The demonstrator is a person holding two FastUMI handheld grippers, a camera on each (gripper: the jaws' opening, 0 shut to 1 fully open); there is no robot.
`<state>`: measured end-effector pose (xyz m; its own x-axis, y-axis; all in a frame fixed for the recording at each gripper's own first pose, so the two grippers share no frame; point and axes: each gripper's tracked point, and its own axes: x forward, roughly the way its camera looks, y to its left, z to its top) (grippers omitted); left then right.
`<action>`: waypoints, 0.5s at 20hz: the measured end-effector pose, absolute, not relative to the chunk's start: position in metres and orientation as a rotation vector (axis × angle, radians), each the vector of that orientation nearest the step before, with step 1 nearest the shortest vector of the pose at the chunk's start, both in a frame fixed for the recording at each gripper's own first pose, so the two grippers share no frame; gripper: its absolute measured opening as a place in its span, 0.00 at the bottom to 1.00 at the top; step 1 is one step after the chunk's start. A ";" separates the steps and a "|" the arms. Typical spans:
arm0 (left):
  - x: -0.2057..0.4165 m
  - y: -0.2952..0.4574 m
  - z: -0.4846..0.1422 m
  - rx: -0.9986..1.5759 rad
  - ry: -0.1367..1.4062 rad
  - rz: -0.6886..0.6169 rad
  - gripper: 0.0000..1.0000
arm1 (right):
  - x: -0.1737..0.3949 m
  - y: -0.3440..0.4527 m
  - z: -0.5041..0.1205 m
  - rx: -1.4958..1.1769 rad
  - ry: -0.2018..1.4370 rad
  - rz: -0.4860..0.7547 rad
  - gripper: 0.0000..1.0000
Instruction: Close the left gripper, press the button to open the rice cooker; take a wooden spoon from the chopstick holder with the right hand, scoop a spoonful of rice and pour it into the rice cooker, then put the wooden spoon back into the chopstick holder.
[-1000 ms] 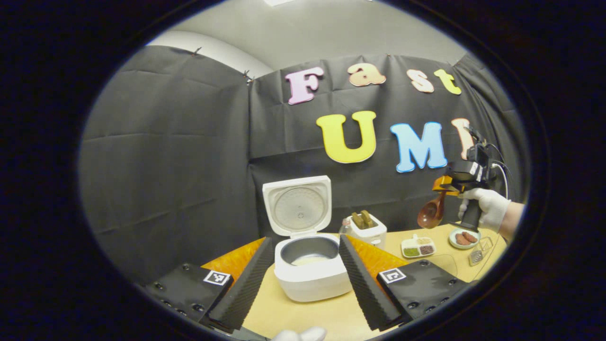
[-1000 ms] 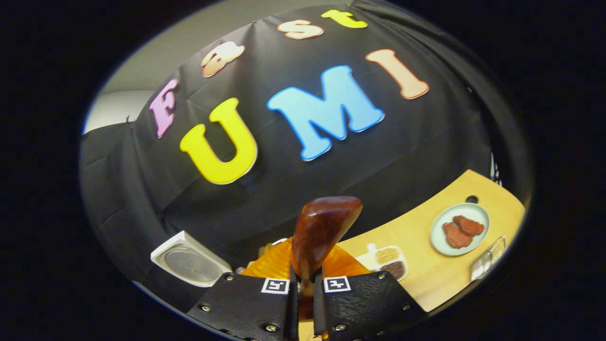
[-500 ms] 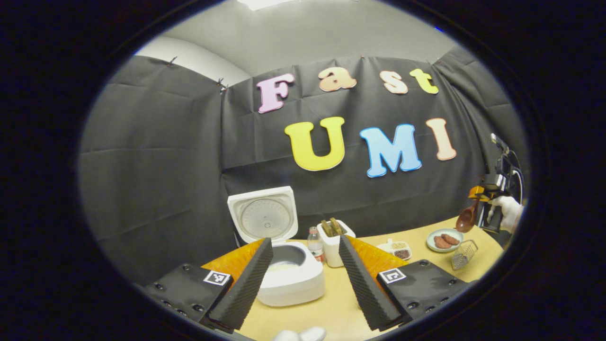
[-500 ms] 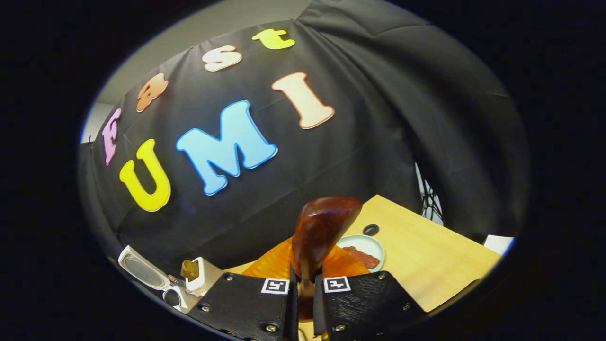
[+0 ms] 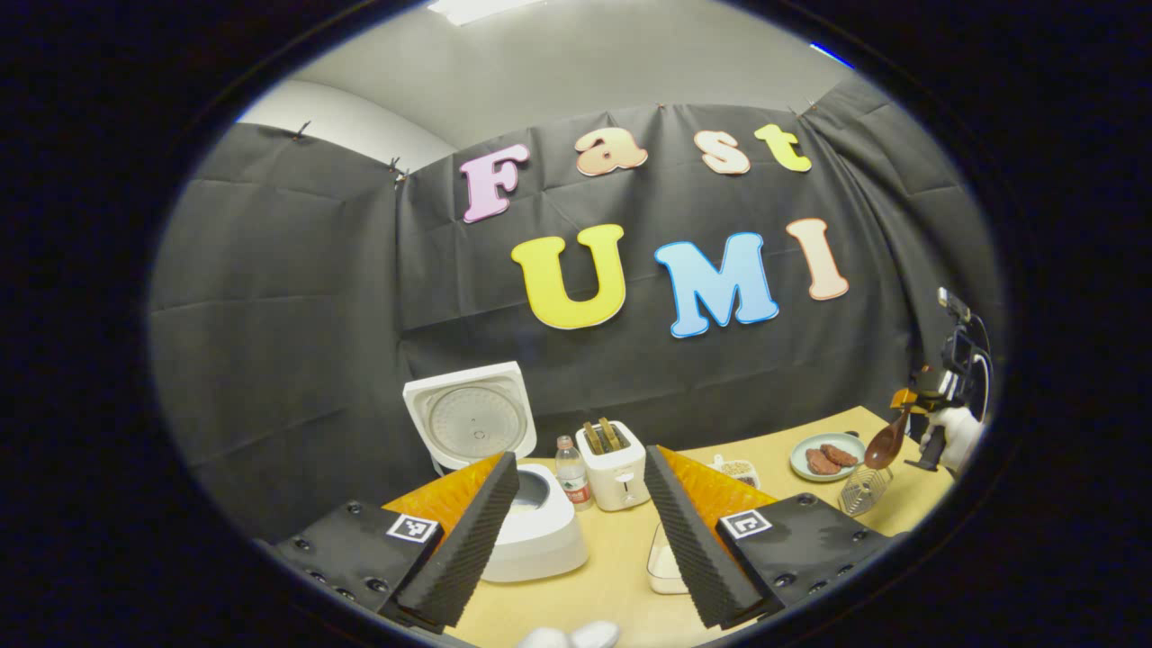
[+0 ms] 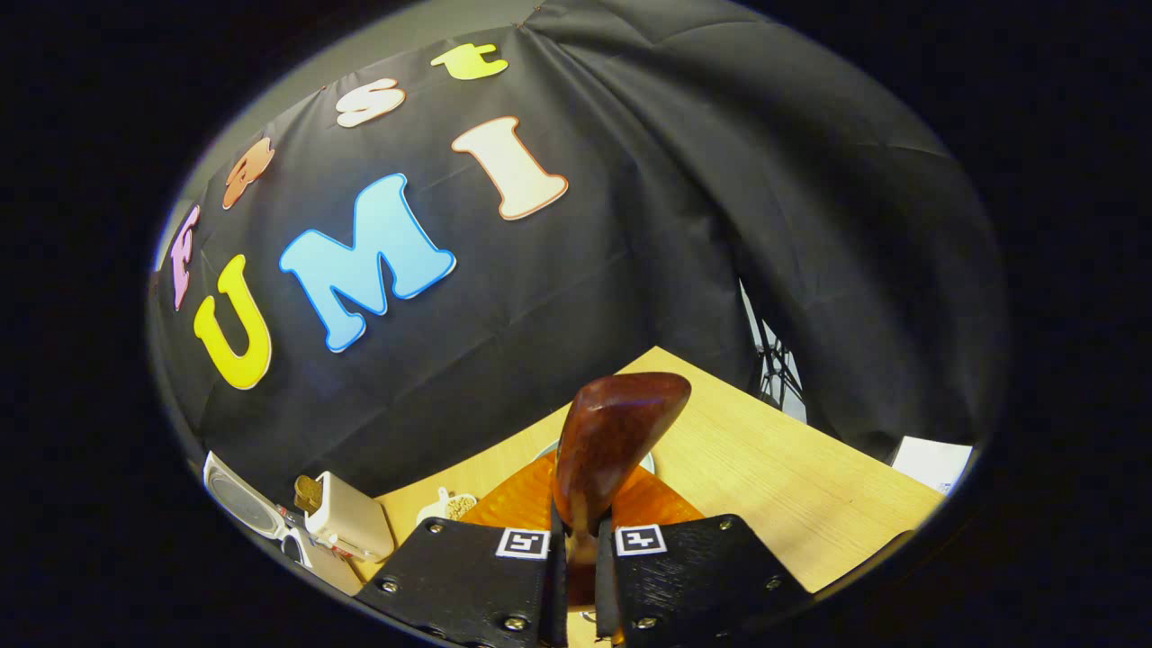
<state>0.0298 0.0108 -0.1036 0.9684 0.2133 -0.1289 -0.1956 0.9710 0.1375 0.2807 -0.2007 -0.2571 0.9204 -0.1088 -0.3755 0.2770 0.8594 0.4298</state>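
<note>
spoon [image 6: 612,441] in right gripper [image 6: 576,576] has swung further right.

rice cooker [image 5: 540,531] partly hidden behind finger, wooden spoon [image 6: 612,441] handle hidden between fingers

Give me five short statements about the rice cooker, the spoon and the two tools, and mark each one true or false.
1. The white rice cooker has its lid standing open. True.
2. The right tool is empty. False: it is shut on the brown wooden spoon, whose bowl sticks out past the fingers.
3. The left tool is clamped on the rice cooker. False: its fingers are spread apart and hold nothing.
4. In the left gripper view, the spoon hangs over the wire mesh holder at the right end of the wooden table. True.
5. Two slices of toast sit in the white toaster, to the right of the rice cooker. True.
</note>
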 end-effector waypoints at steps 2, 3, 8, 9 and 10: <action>0.032 0.003 -0.098 0.147 0.132 0.202 1.00 | 0.280 -0.197 -0.281 0.473 0.372 -0.204 0.13; 0.032 0.000 -0.095 0.156 0.130 0.201 1.00 | 0.279 -0.196 -0.291 0.470 0.379 -0.204 0.12; 0.031 -0.014 -0.102 0.164 0.155 0.184 0.98 | 0.270 -0.190 -0.334 0.479 0.442 -0.210 0.12; 0.031 -0.014 -0.104 0.163 0.165 0.185 0.96 | 0.269 -0.189 -0.340 0.482 0.452 -0.211 0.13; 0.031 -0.014 -0.105 0.164 0.172 0.188 1.00 | 0.268 -0.189 -0.347 0.488 0.467 -0.215 0.12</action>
